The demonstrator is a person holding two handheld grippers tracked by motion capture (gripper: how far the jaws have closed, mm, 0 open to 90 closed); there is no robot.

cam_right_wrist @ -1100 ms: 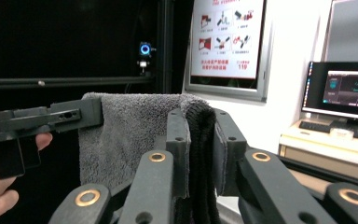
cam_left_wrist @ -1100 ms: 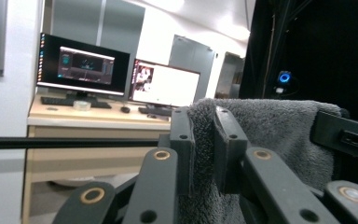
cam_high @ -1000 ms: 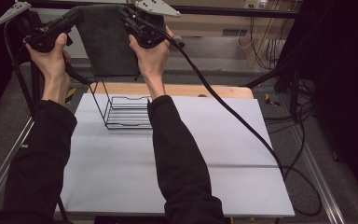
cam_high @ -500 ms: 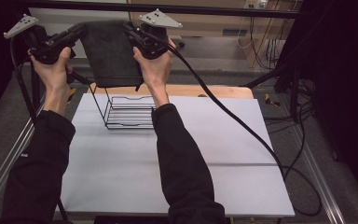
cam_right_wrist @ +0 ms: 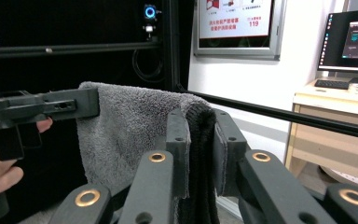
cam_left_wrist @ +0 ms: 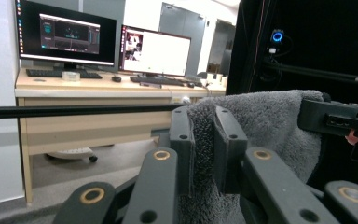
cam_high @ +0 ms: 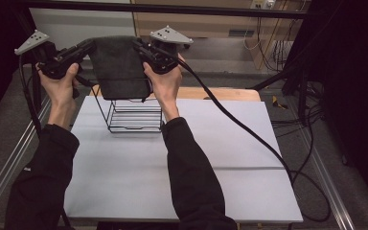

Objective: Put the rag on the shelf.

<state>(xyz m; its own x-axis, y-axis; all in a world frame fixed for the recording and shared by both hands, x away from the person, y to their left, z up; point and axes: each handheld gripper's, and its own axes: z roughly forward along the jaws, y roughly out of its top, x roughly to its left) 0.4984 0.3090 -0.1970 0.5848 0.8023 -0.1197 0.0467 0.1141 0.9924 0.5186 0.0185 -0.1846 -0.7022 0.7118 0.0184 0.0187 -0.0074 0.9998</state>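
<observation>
I had the grey towel (cam_high: pixel 120 67) up in the air, stretched between both tools and hanging above the black wire rack (cam_high: pixel 134 115) that stood on the white worktop (cam_high: pixel 172 163). The left gripper (cam_high: pixel 90 46) held the towel's upper left corner, and in the left gripper view (cam_left_wrist: pixel 204 140) its jaws were pinching a fold of the grey pile between them. The right gripper (cam_high: pixel 140 47) had the upper right corner; in the right gripper view (cam_right_wrist: pixel 200 144) its jaws were closed on a thick doubled edge of the towel (cam_right_wrist: pixel 130 135), which draped down between them. The cloth hung flat and roughly square, its lower edge just above the top of the rack; I could not tell whether it touched the wires. My left hand (cam_high: pixel 60 86) and right hand (cam_high: pixel 165 84) were raised well above the worktop, dark sleeves running back toward the bottom of the high view. A cable (cam_high: pixel 249 134) trailed from the right tool across the worktop and off its right side. A strip of wooden board (cam_high: pixel 220 93) showed behind the rack. In the left gripper view, two monitors (cam_left_wrist: pixel 107 42) sat lit on a desk (cam_left_wrist: pixel 93 93) beyond the frame bar, and the other tool reached in from the right, gripping the towel's (cam_left_wrist: pixel 270 126) far corner.
</observation>
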